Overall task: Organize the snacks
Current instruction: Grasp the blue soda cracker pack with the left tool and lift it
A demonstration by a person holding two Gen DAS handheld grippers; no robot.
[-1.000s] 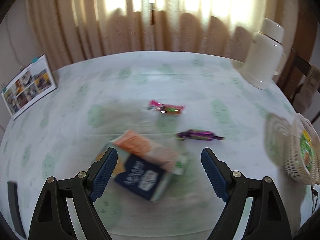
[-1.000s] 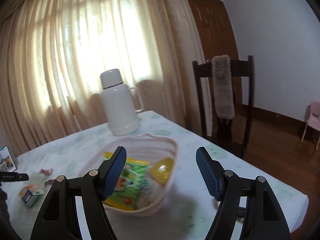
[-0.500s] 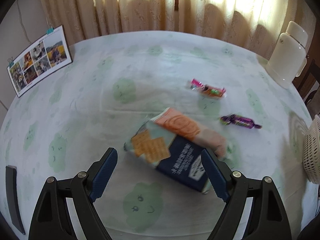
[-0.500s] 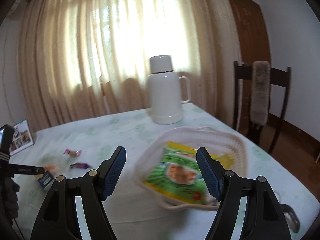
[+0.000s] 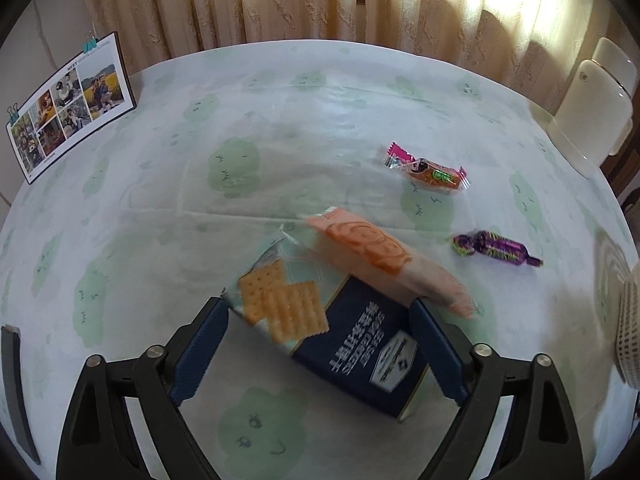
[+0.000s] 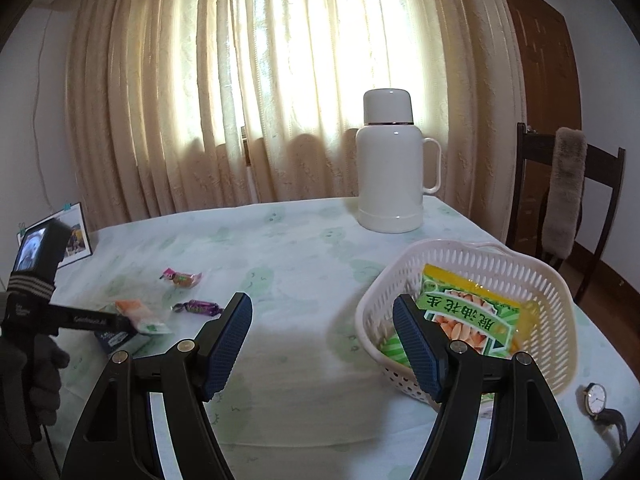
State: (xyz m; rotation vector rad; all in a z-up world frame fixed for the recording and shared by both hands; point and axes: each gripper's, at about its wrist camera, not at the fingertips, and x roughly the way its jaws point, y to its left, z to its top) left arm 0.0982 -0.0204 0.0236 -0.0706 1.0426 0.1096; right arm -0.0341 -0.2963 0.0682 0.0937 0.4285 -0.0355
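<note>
A blue cracker pack [image 5: 332,320] lies on the table with an orange-pink wafer pack [image 5: 384,256] across its far end. My left gripper [image 5: 320,328] is open, its fingers either side of the cracker pack. A pink-orange candy [image 5: 428,168] and a purple candy [image 5: 496,248] lie beyond. My right gripper [image 6: 322,328] is open and empty above the table, left of the white basket [image 6: 472,260], which holds a green peanut bag [image 6: 468,320]. The cracker pack [image 6: 114,336] and my left gripper [image 6: 132,322] show at the left of the right wrist view.
A white thermos [image 6: 392,164] stands at the back of the table. A photo calendar [image 5: 68,104] stands at the far left. A wristwatch [image 6: 596,396] lies near the right edge. A chair [image 6: 564,208] stands behind the basket. The basket's edge [image 5: 628,320] shows at right.
My left gripper has moved down and forward, so its fingers now flank the cracker pack. My right gripper has swung left, away from above the basket.
</note>
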